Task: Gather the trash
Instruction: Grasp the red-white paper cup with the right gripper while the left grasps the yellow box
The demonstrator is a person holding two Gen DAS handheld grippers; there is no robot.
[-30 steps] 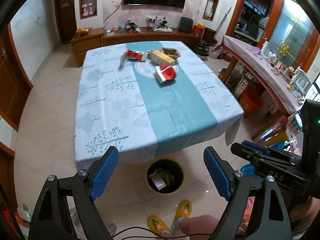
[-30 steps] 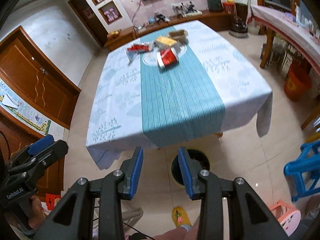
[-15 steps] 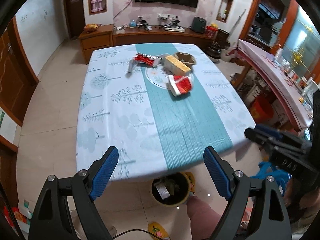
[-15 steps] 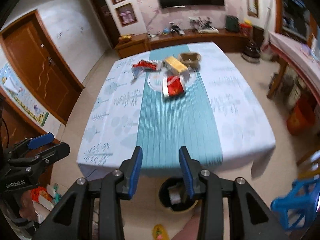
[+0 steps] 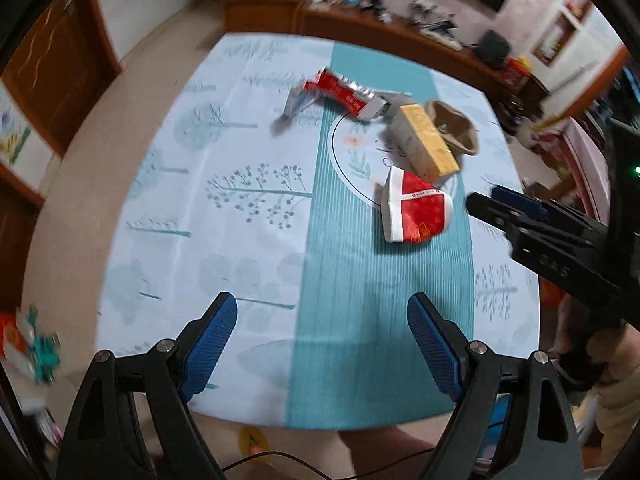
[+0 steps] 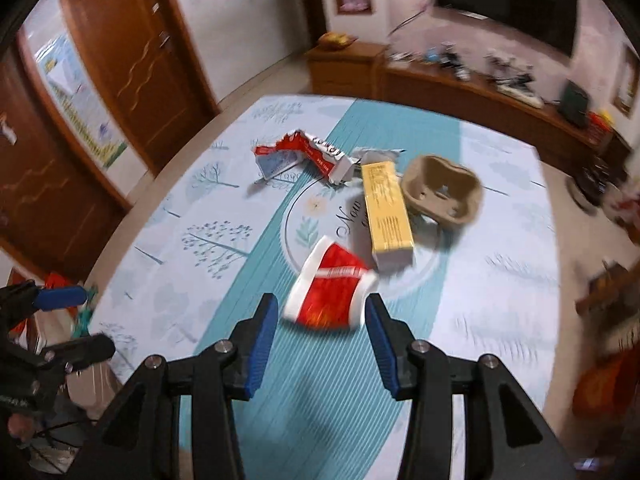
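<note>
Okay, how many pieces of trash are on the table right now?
4. Red cup nearest, between the open right gripper's fingers; yellow box behind it; brown pulp tray right; torn red wrapper far left. More may hide behind.

The counter wears a matt cloth (image 5: 224, 208), pale with printed trees, its teal centre strip (image 6: 328, 376) finely ribbed. The red carton (image 6: 328, 296) looks like glossy coated card, white along its edges. The yellow box (image 6: 386, 208) is smooth printed cardboard. The brown cup tray (image 6: 442, 194) is rough, dull moulded paper pulp. The torn red wrapper (image 5: 344, 94) shines like foil, silvery inside. Both grippers, left (image 5: 322, 344) and right (image 6: 320, 344), are matt black plastic with metal rivets; blue pads (image 6: 262, 336) look textured, rubbery. The door (image 6: 136, 64) is varnished wood.
</note>
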